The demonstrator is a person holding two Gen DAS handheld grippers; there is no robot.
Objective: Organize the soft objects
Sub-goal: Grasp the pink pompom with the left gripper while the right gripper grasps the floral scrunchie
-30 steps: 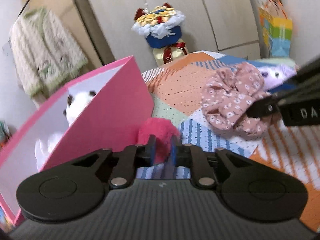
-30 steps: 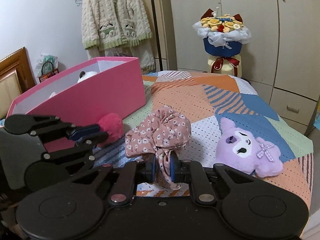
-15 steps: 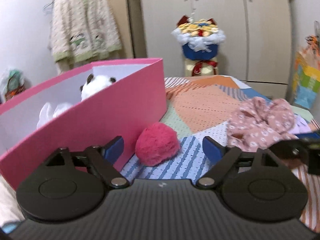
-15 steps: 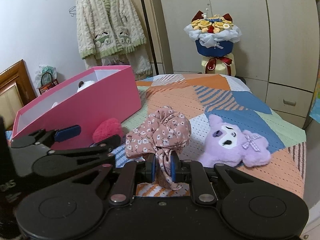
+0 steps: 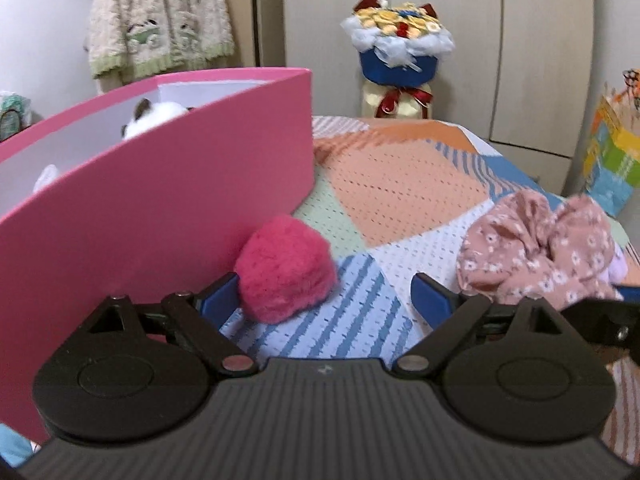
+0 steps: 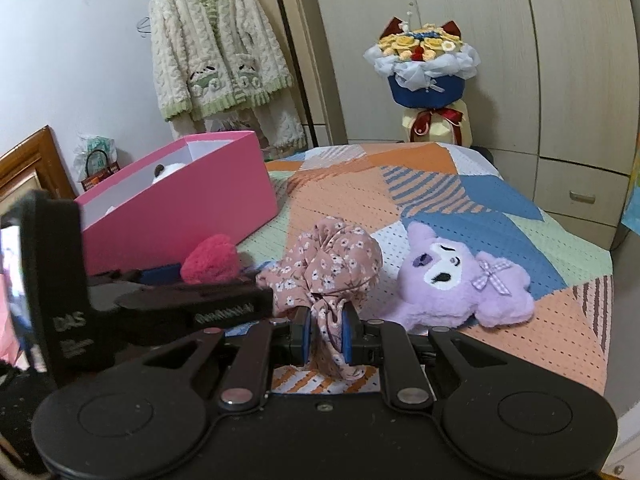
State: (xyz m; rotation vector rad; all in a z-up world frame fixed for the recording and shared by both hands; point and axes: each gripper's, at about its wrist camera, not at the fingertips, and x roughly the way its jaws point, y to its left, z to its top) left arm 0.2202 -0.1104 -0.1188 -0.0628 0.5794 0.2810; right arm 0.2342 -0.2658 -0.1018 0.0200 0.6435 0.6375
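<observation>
Two grippers beside the pink box (image 5: 168, 216) — one letting go.
Left gripper (image 5: 324, 300), earlier clamped on the pink pompom (image 5: 286, 268), is opening; right gripper (image 6: 326, 334) stays pinched on the floral scrunchie (image 6: 336, 260).

A cream cardigan (image 6: 218, 46) with green trim hangs on the wall. A flower bouquet (image 6: 426, 64) in blue wrapping stands before beige wardrobe doors (image 6: 540, 60). A patchwork bedspread (image 6: 460, 184) covers the bed.
</observation>
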